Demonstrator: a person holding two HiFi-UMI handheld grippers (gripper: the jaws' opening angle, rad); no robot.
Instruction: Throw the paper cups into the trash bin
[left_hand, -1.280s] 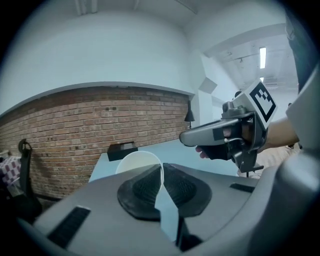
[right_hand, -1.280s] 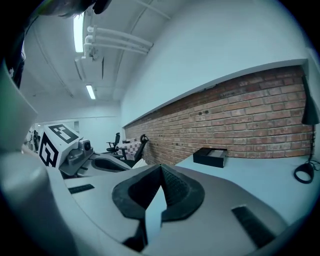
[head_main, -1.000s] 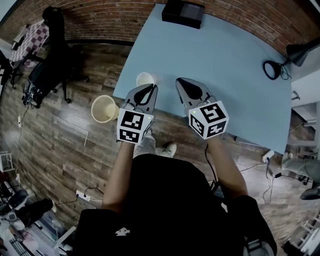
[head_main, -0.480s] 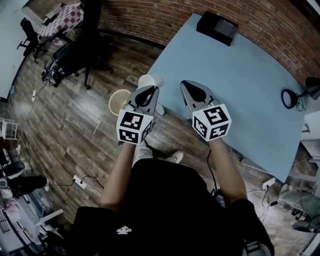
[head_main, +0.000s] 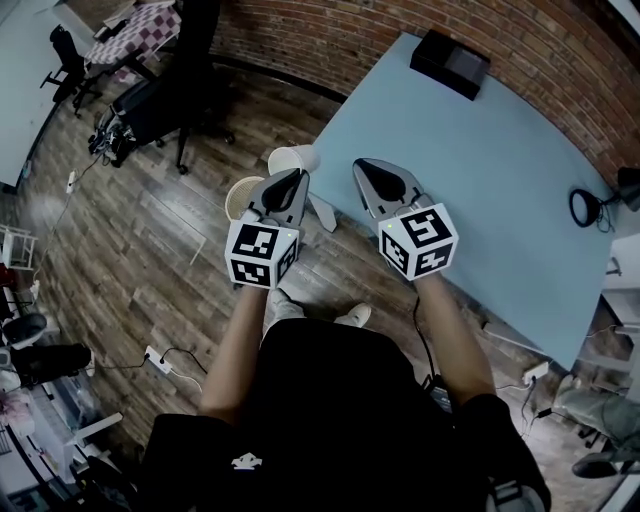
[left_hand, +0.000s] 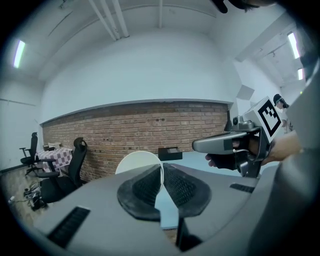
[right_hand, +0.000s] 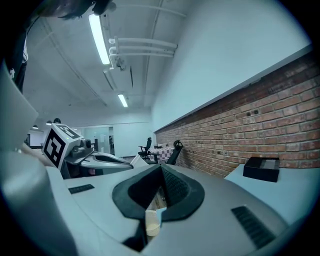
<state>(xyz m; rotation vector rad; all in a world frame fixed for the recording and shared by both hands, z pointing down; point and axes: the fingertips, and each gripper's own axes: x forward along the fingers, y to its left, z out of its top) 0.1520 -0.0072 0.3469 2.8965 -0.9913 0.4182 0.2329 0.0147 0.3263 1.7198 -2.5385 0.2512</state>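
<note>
My left gripper (head_main: 298, 177), fingers clamped on the cup (head_main: 290, 159) rim, holds it centre frame beside the counter (head_main: 480, 170) corner, just upper right of the bin (head_main: 240, 196); right gripper (head_main: 366, 170) fingers closed, empty.

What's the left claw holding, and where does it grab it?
The left gripper pinches a paper cup by its thin wall, seemingly at the rim.

Cool, dim cast; ceiling tubes (right_hand: 100, 37) glare; fisheye bends edges into black corners.
</note>
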